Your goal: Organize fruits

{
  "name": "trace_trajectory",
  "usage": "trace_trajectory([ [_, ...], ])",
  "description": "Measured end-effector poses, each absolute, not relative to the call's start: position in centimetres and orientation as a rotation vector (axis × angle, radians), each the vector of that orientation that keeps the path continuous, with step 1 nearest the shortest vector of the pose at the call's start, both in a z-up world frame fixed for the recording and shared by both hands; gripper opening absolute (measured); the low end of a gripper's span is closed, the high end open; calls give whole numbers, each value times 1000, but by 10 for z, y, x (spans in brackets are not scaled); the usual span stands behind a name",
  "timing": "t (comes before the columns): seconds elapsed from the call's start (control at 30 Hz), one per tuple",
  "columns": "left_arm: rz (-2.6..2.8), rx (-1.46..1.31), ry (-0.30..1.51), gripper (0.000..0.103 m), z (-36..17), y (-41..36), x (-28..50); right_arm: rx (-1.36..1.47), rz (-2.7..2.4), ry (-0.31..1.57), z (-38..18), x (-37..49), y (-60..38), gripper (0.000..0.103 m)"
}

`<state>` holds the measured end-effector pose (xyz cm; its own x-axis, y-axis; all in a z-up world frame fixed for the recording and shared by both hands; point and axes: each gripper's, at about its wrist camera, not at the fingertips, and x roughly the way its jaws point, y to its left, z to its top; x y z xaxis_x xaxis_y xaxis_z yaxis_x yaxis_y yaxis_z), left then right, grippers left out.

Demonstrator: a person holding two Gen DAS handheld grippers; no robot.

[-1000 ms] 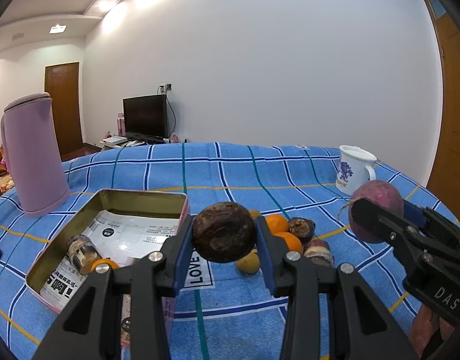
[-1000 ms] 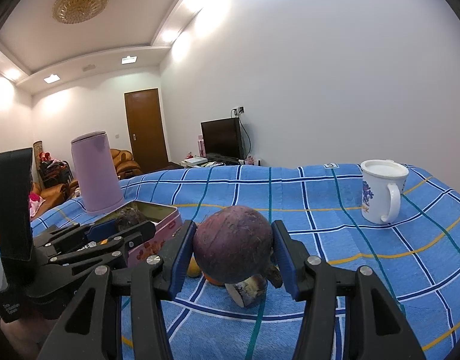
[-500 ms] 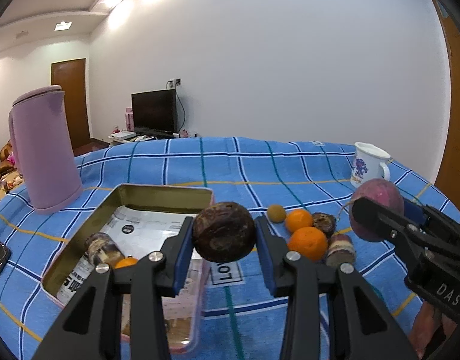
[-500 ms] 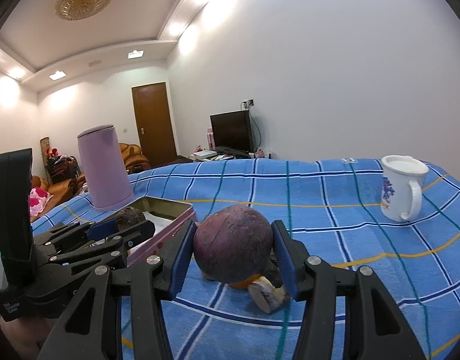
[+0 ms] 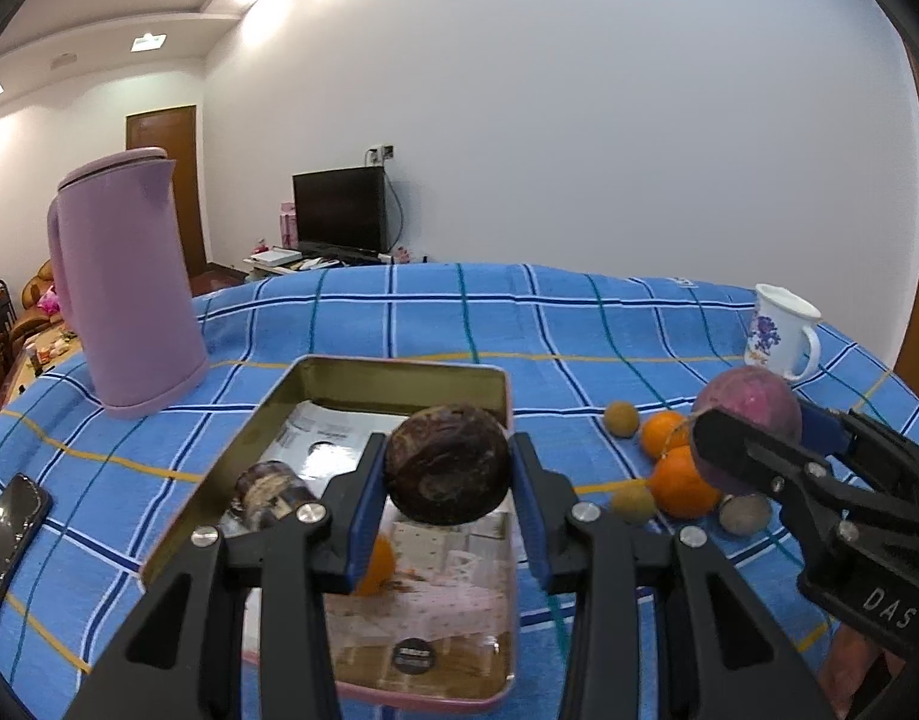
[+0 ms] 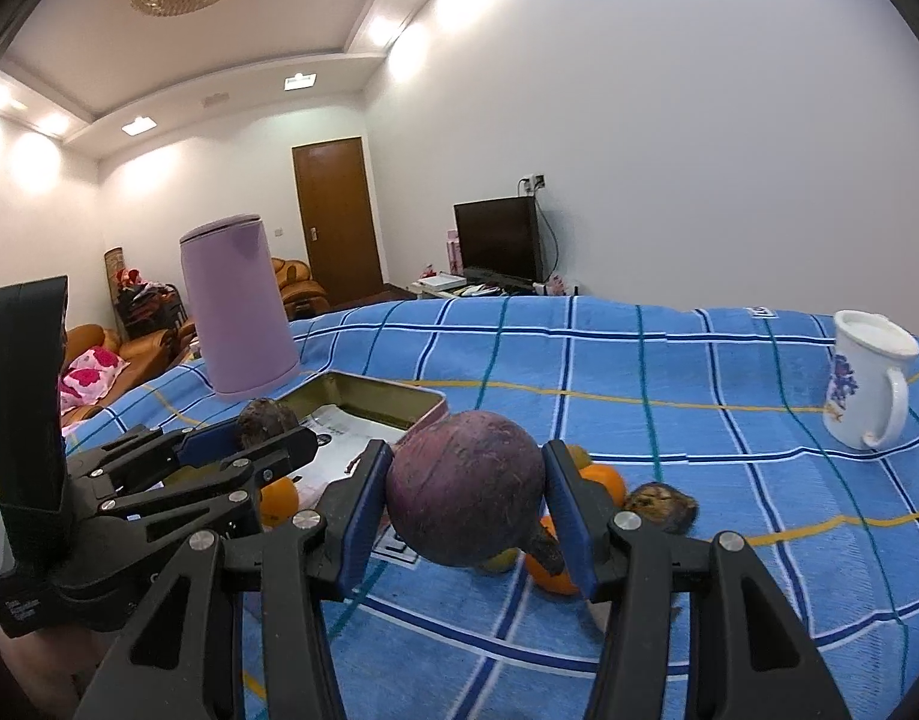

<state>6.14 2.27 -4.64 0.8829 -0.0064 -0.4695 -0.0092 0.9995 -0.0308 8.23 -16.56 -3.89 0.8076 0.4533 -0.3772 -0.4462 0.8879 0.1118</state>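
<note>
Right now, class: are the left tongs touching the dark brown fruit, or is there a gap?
Touching. The left wrist view shows the left tongs shut on the dark brown fruit, both blue pads pressed against its sides, above the tin.

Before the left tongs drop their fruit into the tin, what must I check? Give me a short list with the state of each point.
1. Left tongs grip the brown fruit firmly: ok, held on both sides.
2. Fruit is over the tin: ok, it appears above the open inside.
3. Free space in the tin: ok, only a dark fruit and an orange piece lie inside.
4. Height above the tin floor: cannot tell.
5. Right tongs with the purple fruit stay out of the way: ok, they are beside the tin.
6. Loose oranges away from the tin: ok.
</note>
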Motion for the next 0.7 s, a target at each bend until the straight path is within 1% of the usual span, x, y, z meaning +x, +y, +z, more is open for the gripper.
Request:
trace_trajectory([
  [0.7,97,-63,536,41,-51,70,69,-42,563,443,-42,91,-114,53],
])
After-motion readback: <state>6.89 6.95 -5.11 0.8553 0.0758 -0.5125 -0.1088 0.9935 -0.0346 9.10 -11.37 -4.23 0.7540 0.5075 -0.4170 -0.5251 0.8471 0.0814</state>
